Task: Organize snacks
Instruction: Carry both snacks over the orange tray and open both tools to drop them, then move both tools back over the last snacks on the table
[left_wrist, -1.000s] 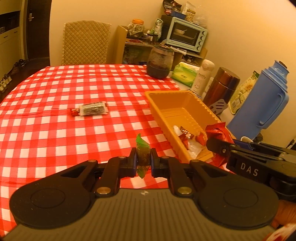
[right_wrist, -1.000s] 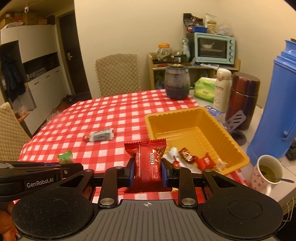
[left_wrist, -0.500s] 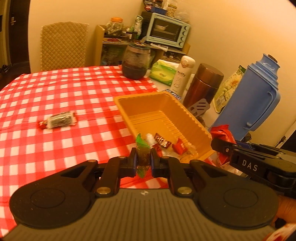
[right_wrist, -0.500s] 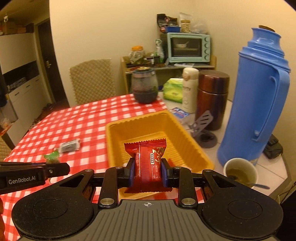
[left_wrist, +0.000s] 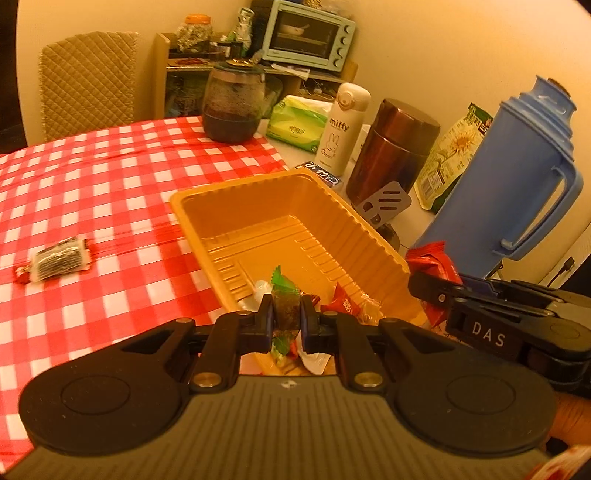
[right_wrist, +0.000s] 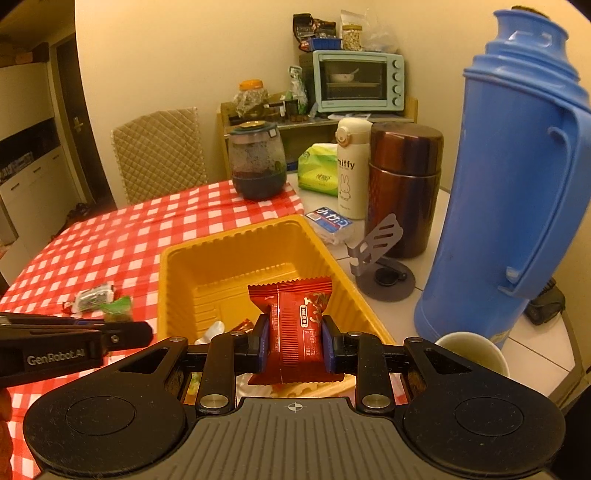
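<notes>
My left gripper (left_wrist: 287, 318) is shut on a small green-wrapped candy (left_wrist: 285, 309), held over the near end of the yellow tray (left_wrist: 236, 192). My right gripper (right_wrist: 294, 339) is shut on a red snack packet (right_wrist: 295, 325), also above the tray's (right_wrist: 207, 251) near end. Several small wrapped snacks (left_wrist: 343, 301) lie in the tray's near corner. A dark snack in a clear wrapper (left_wrist: 59, 260) lies on the red checked tablecloth (left_wrist: 92, 177), left of the tray. In the left wrist view the right gripper (left_wrist: 430, 282) shows at the right with its red packet (left_wrist: 432, 258).
Right of the tray stand a tall blue thermos (right_wrist: 517, 177), a brown steel flask (right_wrist: 404, 184), a white bottle (right_wrist: 352, 166) and a grey phone stand (right_wrist: 380, 251). A cup of tea (right_wrist: 472, 352) sits near the right edge. A glass jar (left_wrist: 232, 103) stands behind the tray.
Both grippers have moved to the right, from over the tablecloth to above the tray's near end, each still holding its snack. The thermos looms closer in the right wrist view.
</notes>
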